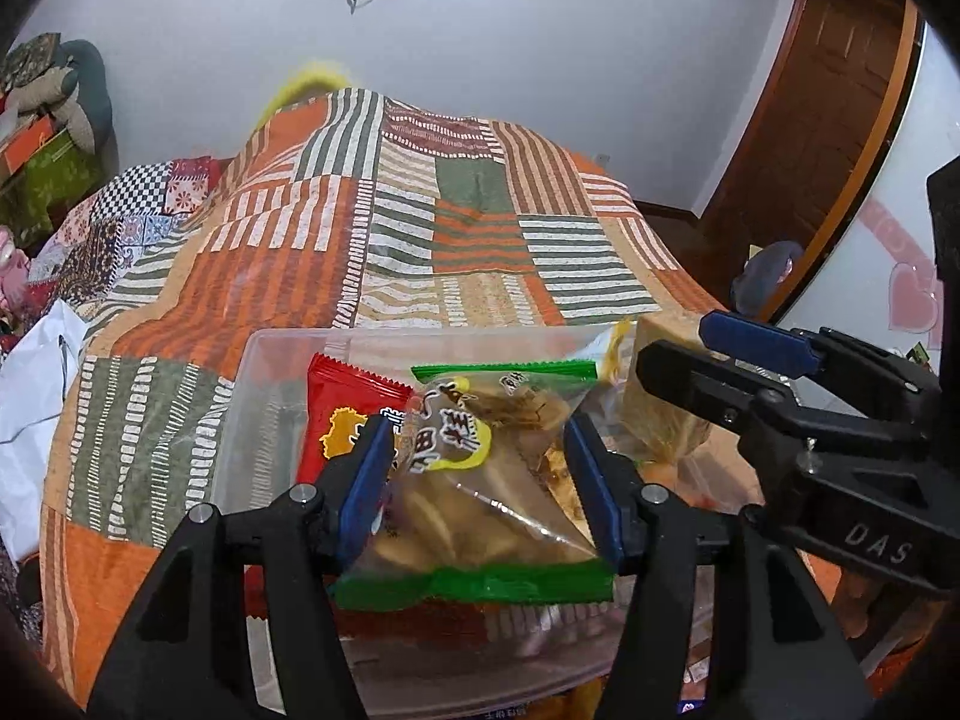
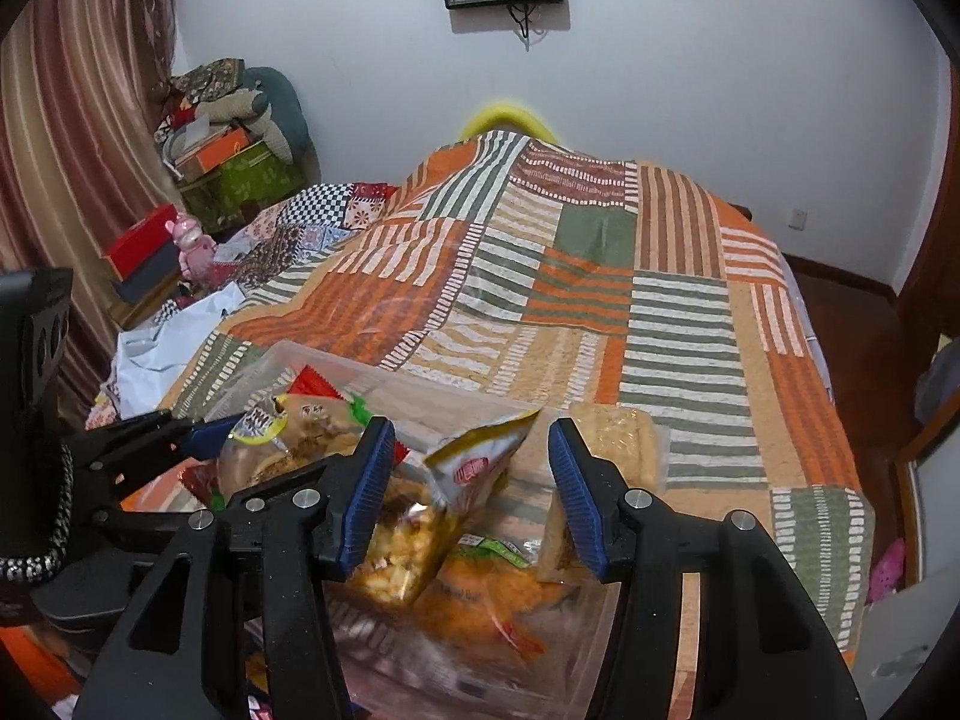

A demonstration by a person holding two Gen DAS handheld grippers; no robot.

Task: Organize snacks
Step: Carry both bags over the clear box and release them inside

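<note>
While both grippers hang over the clear plastic box (image 1: pixel 264 372) on the patchwork bedspread (image 1: pixel 456 228), we read the step as dropping packets into it. Our left gripper (image 1: pixel 480 480) has the green-edged bag of biscuits (image 1: pixel 480 516) between its blue pads (image 1: pixel 591 492); both pads touch the bag's sides, so we judge it pinched, though the hold looks loose and may be easing. Just behind it a red packet (image 1: pixel 342 414) stands upright in the box. Our right gripper (image 2: pixel 474 492) is spread, pads apart with nothing pressed between them; a yellow-topped popcorn bag (image 2: pixel 444 504) sits below the gap, nearer the left pad, and whether that pad brushes it we cannot tell. Next, we think, the left hand must let the biscuit bag settle flat without catching the red packet, then lift clear; the right hand should back away without dragging the popcorn bag out. Only the right wrist view shows the orange packet (image 2: pixel 492 588) lying low in the box and the pale wrapped block (image 2: pixel 618 444) beyond the right pad; only the left wrist view shows the biscuit bag's full width against both pads.
</note>
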